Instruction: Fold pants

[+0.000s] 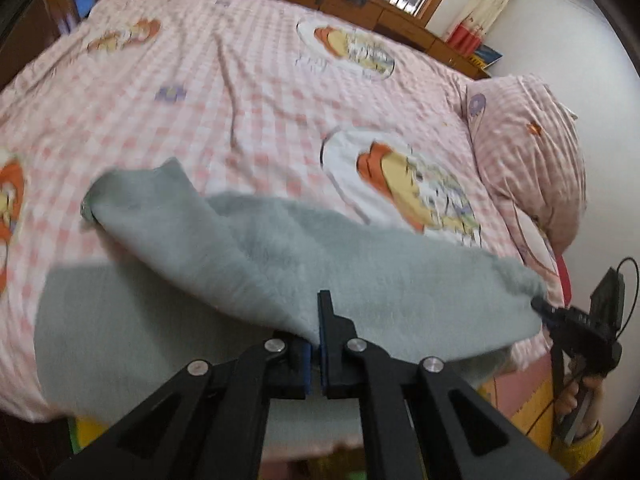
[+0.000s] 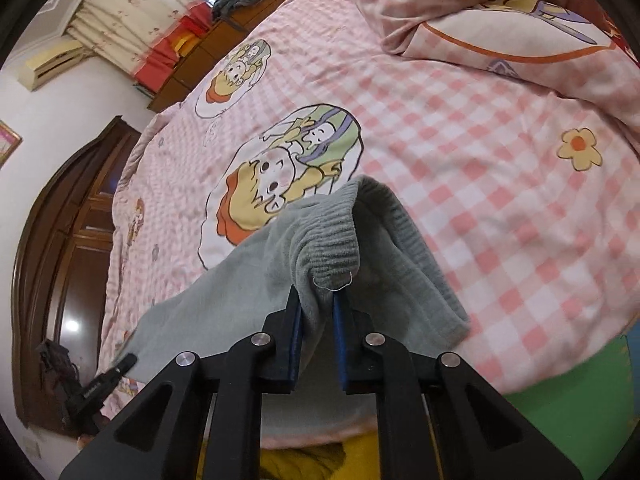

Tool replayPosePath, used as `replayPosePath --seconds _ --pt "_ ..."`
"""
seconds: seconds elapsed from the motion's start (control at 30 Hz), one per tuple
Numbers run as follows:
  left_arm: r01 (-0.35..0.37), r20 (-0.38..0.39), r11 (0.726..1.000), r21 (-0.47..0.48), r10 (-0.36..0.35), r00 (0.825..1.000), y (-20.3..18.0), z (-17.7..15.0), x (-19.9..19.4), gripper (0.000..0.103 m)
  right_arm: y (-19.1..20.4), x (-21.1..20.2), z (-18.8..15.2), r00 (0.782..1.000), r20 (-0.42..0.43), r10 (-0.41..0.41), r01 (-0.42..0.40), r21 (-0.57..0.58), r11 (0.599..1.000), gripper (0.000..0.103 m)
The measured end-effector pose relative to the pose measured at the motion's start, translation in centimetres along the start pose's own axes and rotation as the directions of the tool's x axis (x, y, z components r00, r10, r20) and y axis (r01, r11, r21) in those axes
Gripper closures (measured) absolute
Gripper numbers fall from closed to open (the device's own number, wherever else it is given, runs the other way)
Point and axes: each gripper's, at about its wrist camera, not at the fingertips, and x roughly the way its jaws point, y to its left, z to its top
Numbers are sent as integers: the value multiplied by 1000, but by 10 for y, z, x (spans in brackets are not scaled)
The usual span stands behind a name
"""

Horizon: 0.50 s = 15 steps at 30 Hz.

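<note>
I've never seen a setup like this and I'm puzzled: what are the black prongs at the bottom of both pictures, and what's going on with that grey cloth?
They are hand-held grippers, one in each of a person's hands, each with a camera looking along its fingers. The left gripper is shut on the edge of the grey fleece pants. The right gripper pinches their ribbed waistband. The pants lie partly lifted on a bed with a pink checked sheet, a matching quilt bunched at one end.
</note>
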Motion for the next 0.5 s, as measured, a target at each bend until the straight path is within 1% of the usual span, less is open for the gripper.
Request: replayPosePath --seconds 0.1,0.13,0.2,0.23,0.27,0.33,0.4,0.43,0.47,0.5 --pt "-1 -60 1000 8 2 998 -2 -30 8 100 -13 -2 -7 999 -26 -25 25 1 1000 89" --pt "-1 -76 1000 12 2 997 -3 -40 12 100 -22 4 -12 996 -53 -67 67 0 998 89" --pt "-16 -108 1000 26 18 994 -4 -55 23 100 -25 7 -14 995 -65 -80 80 -4 997 89" --pt "-27 -128 999 26 30 991 -4 -62 30 100 -28 15 -19 988 -88 -124 122 -29 992 88" --pt "-29 -141 999 24 32 989 -3 -67 34 100 -28 17 -21 986 -89 -143 140 -40 989 88" --pt "-37 -162 999 12 39 986 1 -73 42 100 -29 19 -22 985 -88 -148 145 -43 989 87" --pt "-35 -175 999 -8 33 984 7 -77 47 100 -33 15 -24 990 -73 -124 123 -21 992 86" --pt "-36 -179 999 -13 33 983 8 -78 49 100 -34 11 -24 992 -59 -109 109 -7 994 85" --pt "-36 -179 999 -11 34 983 8 -79 50 100 -35 4 -24 996 -28 -82 82 9 997 84" --pt "-39 -177 999 -5 37 983 7 -79 50 100 -35 -1 -24 998 -6 -65 65 16 998 81"
